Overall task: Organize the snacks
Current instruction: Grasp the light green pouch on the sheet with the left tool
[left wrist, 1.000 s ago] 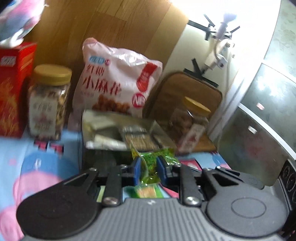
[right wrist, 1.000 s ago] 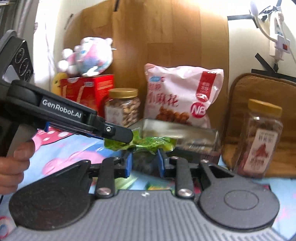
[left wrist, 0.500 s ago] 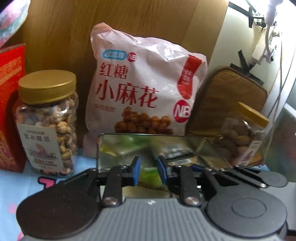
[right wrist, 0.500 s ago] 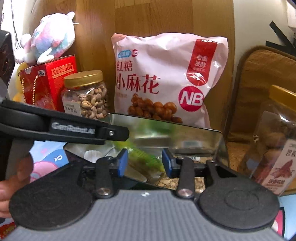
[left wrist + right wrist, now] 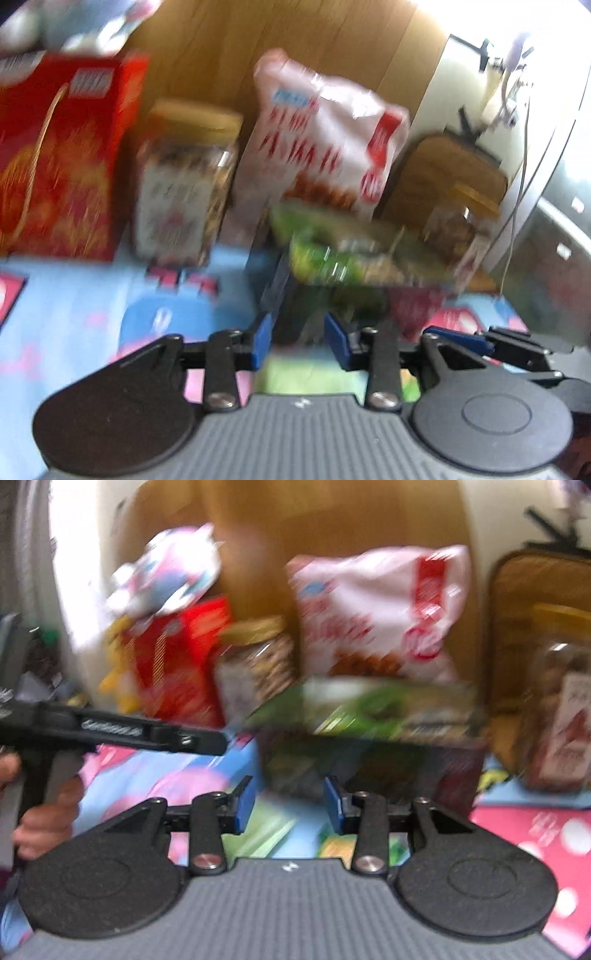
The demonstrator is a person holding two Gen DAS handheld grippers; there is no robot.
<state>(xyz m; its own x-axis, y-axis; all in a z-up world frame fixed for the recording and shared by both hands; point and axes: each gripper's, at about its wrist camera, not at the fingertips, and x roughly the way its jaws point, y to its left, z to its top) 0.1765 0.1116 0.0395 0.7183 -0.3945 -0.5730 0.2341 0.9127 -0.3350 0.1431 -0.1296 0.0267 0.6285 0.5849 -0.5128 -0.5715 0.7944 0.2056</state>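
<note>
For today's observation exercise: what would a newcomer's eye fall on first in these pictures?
Probably the big pink snack bag leaning against the wooden board at the back, with the red box to its left. In front of the bag, a green packet lies in the metal tin.

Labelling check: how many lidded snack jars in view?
2. One jar stands between the red box and the pink snack bag; the other jar is at far right. More may be hidden.

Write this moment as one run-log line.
left gripper: jaws just opened, empty | right gripper: open, empty | green packet: in metal tin
</note>
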